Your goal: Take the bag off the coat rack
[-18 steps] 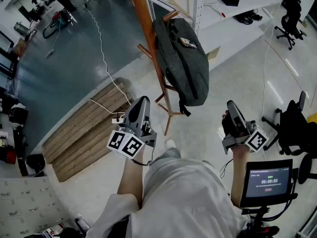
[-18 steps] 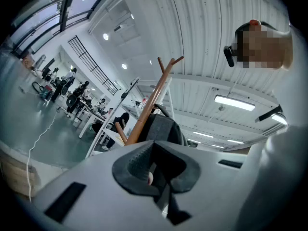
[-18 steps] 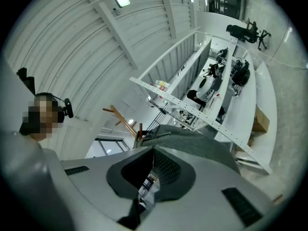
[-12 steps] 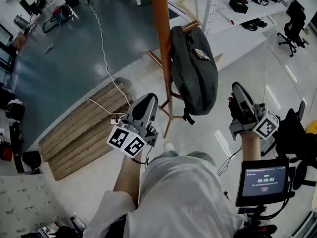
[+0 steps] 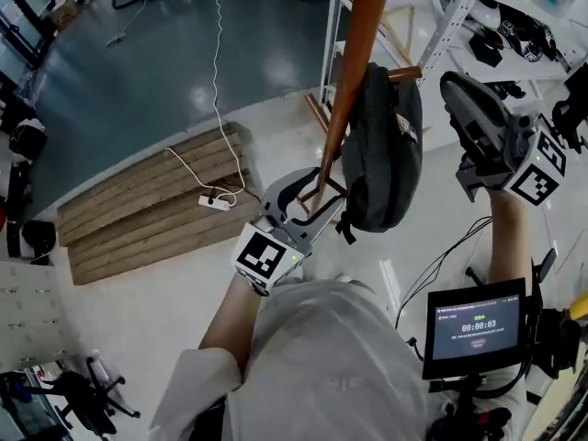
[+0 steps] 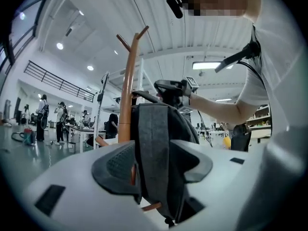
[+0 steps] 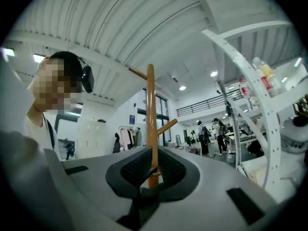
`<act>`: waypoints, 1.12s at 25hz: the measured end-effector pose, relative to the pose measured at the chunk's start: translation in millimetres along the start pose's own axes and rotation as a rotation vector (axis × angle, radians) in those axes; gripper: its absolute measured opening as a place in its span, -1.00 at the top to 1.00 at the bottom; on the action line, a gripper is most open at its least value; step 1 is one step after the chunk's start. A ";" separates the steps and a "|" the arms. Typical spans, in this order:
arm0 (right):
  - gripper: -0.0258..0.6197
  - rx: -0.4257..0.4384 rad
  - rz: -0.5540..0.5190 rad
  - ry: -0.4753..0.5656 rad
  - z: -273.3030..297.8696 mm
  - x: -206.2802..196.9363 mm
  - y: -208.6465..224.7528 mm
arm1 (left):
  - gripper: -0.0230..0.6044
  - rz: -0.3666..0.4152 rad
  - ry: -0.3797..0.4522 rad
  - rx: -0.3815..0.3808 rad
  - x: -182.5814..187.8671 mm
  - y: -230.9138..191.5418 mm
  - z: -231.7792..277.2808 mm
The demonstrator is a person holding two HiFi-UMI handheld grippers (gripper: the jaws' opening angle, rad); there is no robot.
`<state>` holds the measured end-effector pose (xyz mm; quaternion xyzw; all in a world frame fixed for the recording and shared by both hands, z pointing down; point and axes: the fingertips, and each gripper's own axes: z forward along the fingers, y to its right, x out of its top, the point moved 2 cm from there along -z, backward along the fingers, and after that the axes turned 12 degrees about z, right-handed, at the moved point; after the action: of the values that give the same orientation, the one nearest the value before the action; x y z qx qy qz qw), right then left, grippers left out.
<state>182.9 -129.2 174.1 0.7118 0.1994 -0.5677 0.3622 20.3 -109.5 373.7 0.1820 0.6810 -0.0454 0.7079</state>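
Observation:
A dark grey bag (image 5: 386, 150) hangs by its top from a peg of the wooden coat rack (image 5: 356, 62). My left gripper (image 5: 317, 194) is open just left of the bag's lower end, pointing at it. In the left gripper view the bag (image 6: 161, 138) fills the gap between the spread jaws of the left gripper (image 6: 156, 165), and the pads do not press on it. My right gripper (image 5: 450, 83) is shut with nothing in it, raised to the right of the bag's top. In the right gripper view the rack's pole (image 7: 150, 105) stands beyond the right gripper (image 7: 153, 172).
Wooden pallets (image 5: 147, 205) lie on the floor at left, with a power strip (image 5: 213, 201) and its cable. White shelving (image 5: 478, 21) with loose items stands behind the rack. A screen on a stand (image 5: 473, 324) is at my lower right. People stand far off in the hall.
Both grippers have risen toward the bag. The right one climbed beside the bag's top; the left one moved in close to its lower end.

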 end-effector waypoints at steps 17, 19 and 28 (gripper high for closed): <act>0.50 0.279 -0.167 -0.338 102.0 4.0 2.1 | 0.18 0.003 -0.017 0.045 12.2 -3.8 15.0; 0.49 0.303 -0.177 -0.351 106.8 2.8 -4.0 | 0.18 0.008 -0.015 0.061 13.5 -3.5 10.2; 0.35 0.367 -0.218 -0.419 132.3 -4.1 -19.4 | 0.18 0.025 -0.032 0.059 9.9 11.7 6.6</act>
<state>80.4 -214.1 160.2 0.6069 0.0896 -0.7646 0.1975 30.9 -98.9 366.4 0.2107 0.6657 -0.0595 0.7134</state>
